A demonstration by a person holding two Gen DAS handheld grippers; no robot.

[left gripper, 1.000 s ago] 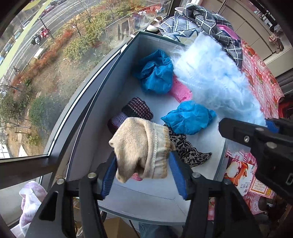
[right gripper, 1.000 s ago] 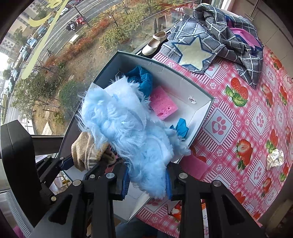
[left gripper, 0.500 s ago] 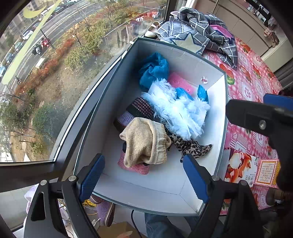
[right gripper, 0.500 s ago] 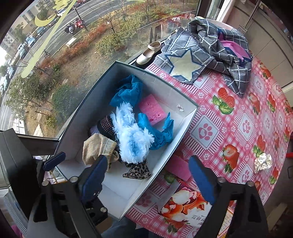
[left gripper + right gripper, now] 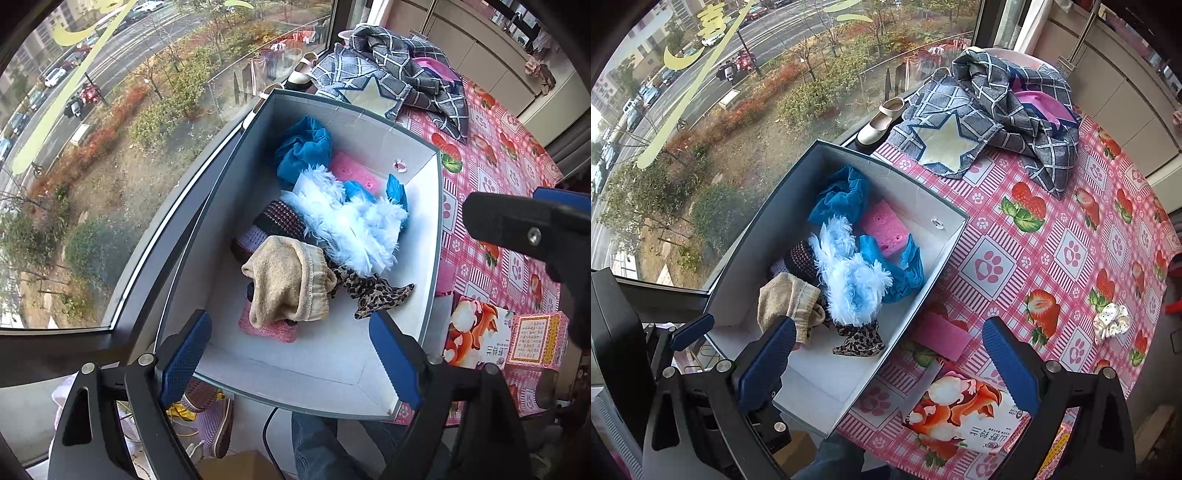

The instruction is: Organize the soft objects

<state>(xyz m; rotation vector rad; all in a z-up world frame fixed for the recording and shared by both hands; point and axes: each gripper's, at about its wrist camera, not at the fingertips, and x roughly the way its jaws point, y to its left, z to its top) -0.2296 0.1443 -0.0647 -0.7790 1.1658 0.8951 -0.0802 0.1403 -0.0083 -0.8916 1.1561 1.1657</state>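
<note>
soft objects now lie together inside the open box (image 5: 945,258): the beige knit piece (image 5: 288,284) and the fluffy light-blue piece (image 5: 347,225) rest on the pile, free of any grip. a second ago each was clamped between jaws, the beige one in the left gripper (image 5: 291,354), the fluffy one in the right gripper (image 5: 890,365). both grippers have since let go and drawn back above the box; both stand with jaws spread wide and nothing between them.

contents noted beneath and beside the two new arrivals: a crumpled blue cloth (image 5: 842,199), a pink sponge (image 5: 884,229), a dark striped knit (image 5: 280,219) and a leopard-print cloth (image 5: 858,341).

assessment: two deposits are complete and both tools are free for the next pick. still outside the box on the strawberry tablecloth (image 5: 1071,229) are a white scrunchie (image 5: 1110,321), a pink sponge pad (image 5: 942,334) just beside the box wall, and the checked grey fabric (image 5: 997,118) at the far edge. task judged well advanced, not finished.
</note>
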